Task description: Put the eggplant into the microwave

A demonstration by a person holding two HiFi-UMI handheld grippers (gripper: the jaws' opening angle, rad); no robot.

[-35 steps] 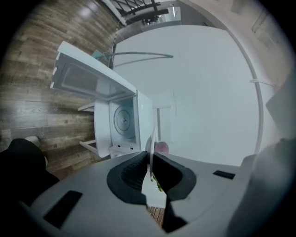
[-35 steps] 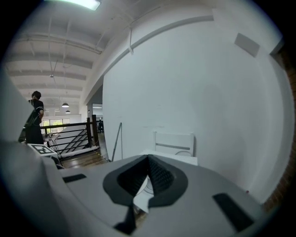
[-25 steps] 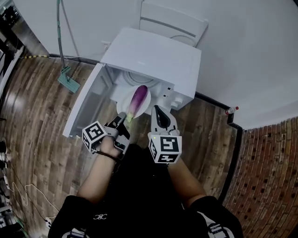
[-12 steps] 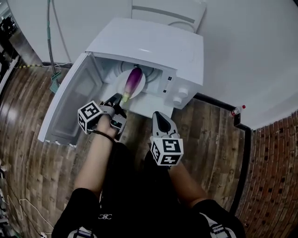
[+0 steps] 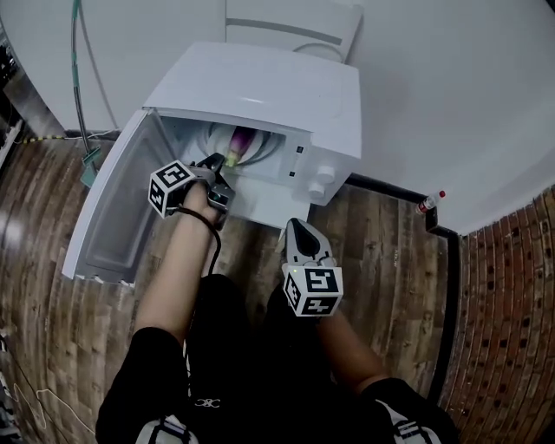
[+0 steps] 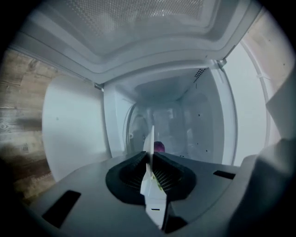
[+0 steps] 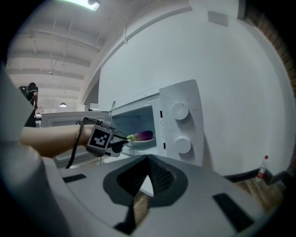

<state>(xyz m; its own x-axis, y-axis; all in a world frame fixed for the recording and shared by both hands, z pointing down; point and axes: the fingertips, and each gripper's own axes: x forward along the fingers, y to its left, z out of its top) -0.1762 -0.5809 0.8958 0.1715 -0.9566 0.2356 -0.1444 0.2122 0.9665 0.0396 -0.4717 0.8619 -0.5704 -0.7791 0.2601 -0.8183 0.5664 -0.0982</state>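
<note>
The white microwave [image 5: 260, 87] stands on the wood floor with its door [image 5: 113, 217] swung open to the left. A purple eggplant [image 5: 238, 139] lies on a white plate [image 5: 260, 152] inside the cavity, partly hidden under the top. My left gripper [image 5: 221, 173] reaches into the opening, shut on the plate's near rim [image 6: 150, 139]; the eggplant [image 6: 159, 147] shows just beyond it. From the right gripper view the eggplant [image 7: 143, 135] sits inside the cavity mouth. My right gripper [image 5: 299, 230] hangs lower in front of the microwave, shut and holding nothing.
A white chair [image 5: 295, 26] stands behind the microwave against the wall. A small bottle [image 5: 431, 204] with a red cap stands at the right by a black rail. A green tool [image 5: 87, 165] leans at the left wall. Brick flooring lies at the right.
My left gripper has carried the plate and eggplant forward into the microwave cavity. My right gripper has dropped lower and away from the opening.
</note>
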